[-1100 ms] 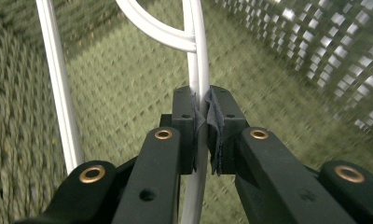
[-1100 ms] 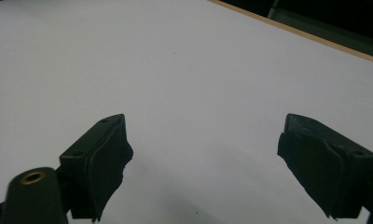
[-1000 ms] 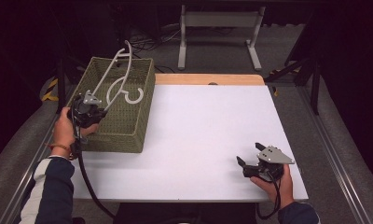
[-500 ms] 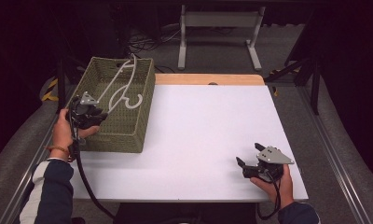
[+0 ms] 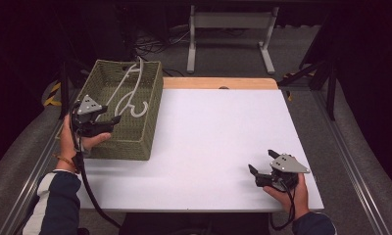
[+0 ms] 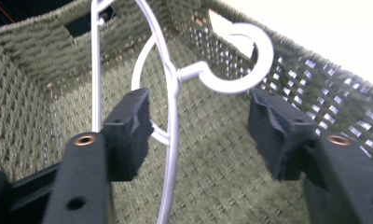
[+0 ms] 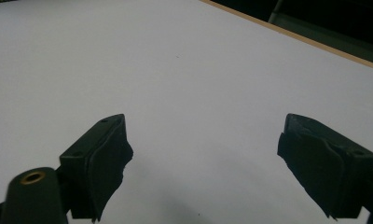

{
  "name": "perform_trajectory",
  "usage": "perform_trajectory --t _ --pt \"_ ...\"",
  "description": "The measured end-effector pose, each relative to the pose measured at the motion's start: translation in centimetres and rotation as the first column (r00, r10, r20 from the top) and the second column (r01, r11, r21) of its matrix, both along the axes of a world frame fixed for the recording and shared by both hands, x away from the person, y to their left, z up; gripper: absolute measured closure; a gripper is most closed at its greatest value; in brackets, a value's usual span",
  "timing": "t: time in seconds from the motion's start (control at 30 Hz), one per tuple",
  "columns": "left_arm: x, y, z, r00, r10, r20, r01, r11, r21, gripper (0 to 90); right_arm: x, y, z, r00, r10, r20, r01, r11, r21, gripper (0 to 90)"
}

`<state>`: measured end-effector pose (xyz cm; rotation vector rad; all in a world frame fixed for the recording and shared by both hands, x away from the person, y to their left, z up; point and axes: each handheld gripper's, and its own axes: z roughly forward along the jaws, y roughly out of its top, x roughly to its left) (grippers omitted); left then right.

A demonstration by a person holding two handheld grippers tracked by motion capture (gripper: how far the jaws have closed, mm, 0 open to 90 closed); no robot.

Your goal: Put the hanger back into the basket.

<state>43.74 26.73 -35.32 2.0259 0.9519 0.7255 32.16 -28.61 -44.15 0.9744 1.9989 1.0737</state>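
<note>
A white wire hanger (image 5: 128,93) lies slanted inside the green woven basket (image 5: 150,103) at the table's left, its hook (image 5: 141,108) near the right wall. My left gripper (image 5: 113,122) hovers over the basket's near end. Its jaws have just been opening. In the left gripper view the hanger's neck (image 6: 173,93) runs between the spread pads, nearer the left pad (image 6: 128,130), and neither pad presses on it. The hook (image 6: 250,60) curls beyond the right pad. My right gripper (image 5: 261,162) rests open at the table's front right, with nothing between its pads (image 7: 203,158).
The white tabletop (image 5: 218,137) stretches between basket and right hand, with a wooden strip (image 5: 218,83) along its far edge. A metal frame (image 5: 228,29) and cables stand on the floor beyond the table. Dark rails run along both sides.
The hanger, held up above the basket a second ago, has dropped into it. The left jaws have opened off it. The right gripper has stayed put.
</note>
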Motion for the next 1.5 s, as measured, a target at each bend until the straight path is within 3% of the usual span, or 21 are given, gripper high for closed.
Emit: perform_trajectory --t 0.13,0.23,0.43,0.53,0.7,0.77,0.83,1.03,1.07,1.17,1.27,1.3,1.5 --pt "-0.7 -0.7 0.3 0.9985 0.014 0.053 -0.011 0.9991 -0.041 27.2 0.0 0.0 0.0 1.0 0.0 0.002 0.0 1.0 0.0 15.4" --pt "-1.2 -1.0 0.5 0.9968 -0.006 0.079 0.012 0.9975 -0.07 24.4 0.0 0.0 0.0 1.0 0.001 0.002 -0.001 1.0 -0.001 15.4" --pt "-2.5 -2.0 0.5 0.9855 -0.048 0.163 0.069 0.9892 -0.129 13.0 0.0 0.0 0.0 1.0 0.002 0.003 -0.002 1.0 -0.001 15.4" --pt "-2.8 -2.4 0.4 0.9827 -0.056 0.176 0.082 0.9856 -0.148 9.3 -0.1 0.1 0.0 1.0 0.002 0.005 -0.002 1.0 -0.003 15.4" --pt "-3.6 -3.1 0.2 0.9721 -0.098 0.213 0.135 0.9766 -0.167 5.1 -0.1 0.1 0.0 1.0 0.004 0.004 -0.004 1.0 -0.005 15.4" --pt "-3.9 -3.4 0.3 0.9667 -0.105 0.233 0.143 0.9779 -0.152 4.7 -0.1 0.1 0.0 1.0 0.005 0.004 -0.005 1.0 -0.005 15.4" --pt "-4.2 -3.6 0.3 0.962 -0.119 0.246 0.163 0.9725 -0.166 4.4 -0.1 0.1 0.0 1.0 0.006 0.005 -0.006 1.0 -0.004 15.4" --pt "-5.0 -4.6 0.2 0.9499 -0.154 0.272 0.203 0.966 -0.16 4.4 -0.1 0.2 0.0 1.0 0.006 0.004 -0.006 1.0 -0.002 15.5" --pt "-5.3 -4.9 0.2 0.9453 -0.17 0.278 0.221 0.9618 -0.162 4.6 -0.1 0.2 0.0 1.0 0.006 0.004 -0.006 1.0 -0.003 15.4" --pt "-5.6 -5.2 0.0 0.9425 -0.168 0.289 0.22 0.9624 -0.159 4.9 -0.1 0.3 0.0 0.9999 0.009 0.005 -0.009 0.9999 -0.006 15.5" --pt "-6.2 -5.9 -0.2 0.9345 -0.196 0.297 0.253 0.9528 -0.168 5.2 -0.1 0.3 0.0 0.9999 0.01 0.003 -0.01 0.9999 -0.005 15.5" --pt "-6.6 -6.5 -0.3 0.9281 -0.218 0.302 0.273 0.9496 -0.153 5.3 -0.1 0.3 0.0 0.9999 0.01 0.003 -0.01 0.9999 -0.005 15.5" --pt "-7.4 -8.2 -0.8 0.9167 -0.261 0.302 0.315 0.9382 -0.144 5.2 -0.1 0.3 0.0 0.9999 0.012 0.0 -0.012 0.9999 -0.006 15.5"
